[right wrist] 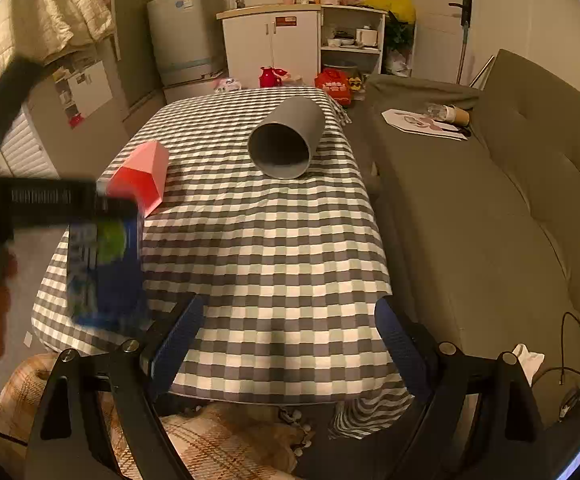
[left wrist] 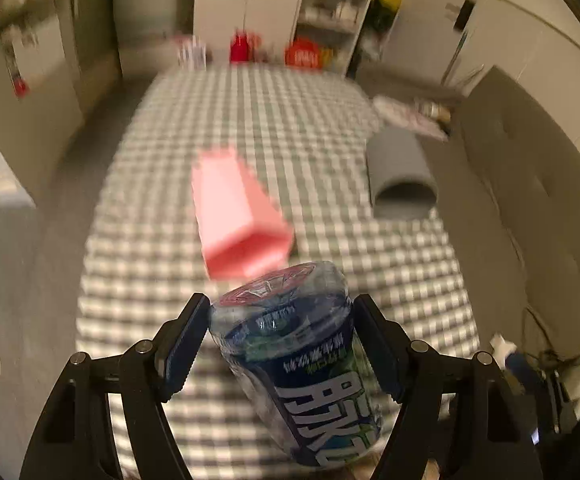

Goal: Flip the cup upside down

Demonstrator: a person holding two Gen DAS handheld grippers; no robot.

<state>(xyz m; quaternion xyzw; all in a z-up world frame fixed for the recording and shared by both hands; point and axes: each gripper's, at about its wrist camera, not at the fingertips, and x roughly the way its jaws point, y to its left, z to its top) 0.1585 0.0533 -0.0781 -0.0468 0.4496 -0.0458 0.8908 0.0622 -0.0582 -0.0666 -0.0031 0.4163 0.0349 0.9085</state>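
Observation:
My left gripper (left wrist: 282, 300) is shut on a clear cup with a blue label (left wrist: 302, 360), held tilted over the near part of the checked table (left wrist: 250, 120). Its red-and-white end points away from the camera. The same cup (right wrist: 102, 272) appears blurred at the left of the right wrist view, under a dark finger (right wrist: 50, 200) of the left gripper. A pink cup (left wrist: 238, 216) (right wrist: 142, 176) lies on its side just beyond it. Further right, a grey cup (left wrist: 402, 172) (right wrist: 286, 140) also lies on its side, mouth toward me. My right gripper (right wrist: 288, 306) hangs open and empty over the table's near edge.
A grey-green sofa (right wrist: 490, 200) runs along the table's right side with papers and a paper cup (right wrist: 460, 116) on it. White cabinets (right wrist: 274, 44) and a red jug (right wrist: 269, 77) stand behind the table. A plaid blanket (right wrist: 218, 440) lies below the near edge, and cables (right wrist: 578, 368) trail at right.

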